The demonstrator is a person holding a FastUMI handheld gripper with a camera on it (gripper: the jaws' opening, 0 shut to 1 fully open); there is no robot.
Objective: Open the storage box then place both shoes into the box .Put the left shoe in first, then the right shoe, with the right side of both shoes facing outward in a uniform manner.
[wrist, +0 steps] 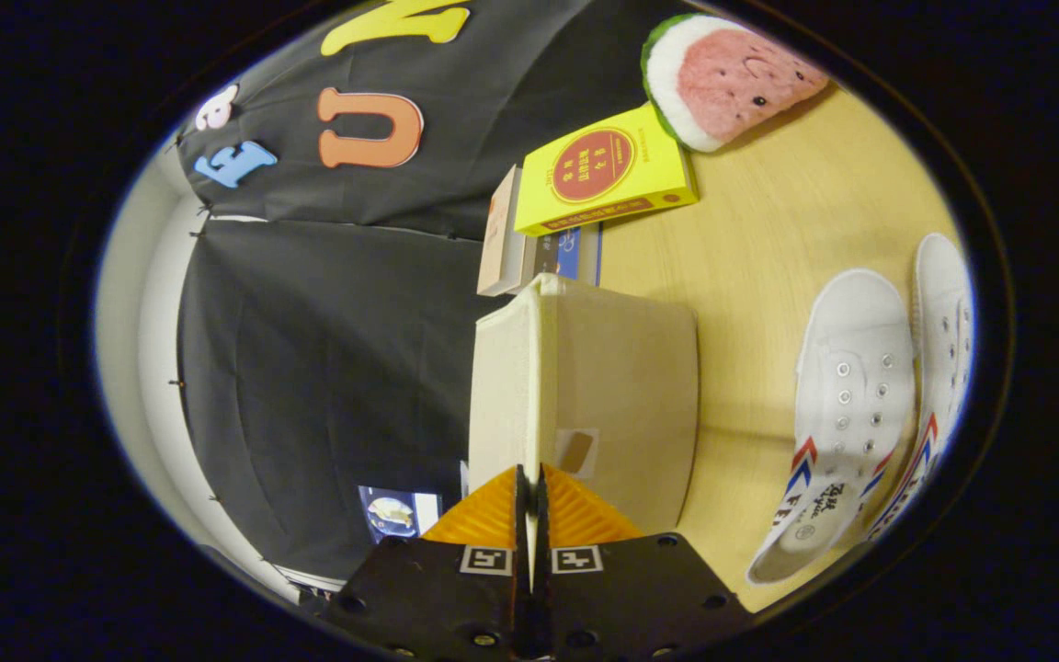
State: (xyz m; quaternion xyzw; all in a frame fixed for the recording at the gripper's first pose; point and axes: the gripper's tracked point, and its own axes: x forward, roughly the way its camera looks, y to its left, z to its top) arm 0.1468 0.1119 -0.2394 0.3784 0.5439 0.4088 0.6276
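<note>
Two shoes (870, 405) wait at right of frame on the surface (768, 239) while the gripper (530, 496), jaws nearly closed, pinches the lid edge (534, 386) of the box (621, 405) at centre; lift steadily, keeping the pinch firm.

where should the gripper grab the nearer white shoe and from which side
Judging by its pose, take the nearer white shoe at the heel collar, coming down from above: it stands upright on the table, opening up, rim thin enough to pinch. The gripper is shut on the storage box lid.
</note>
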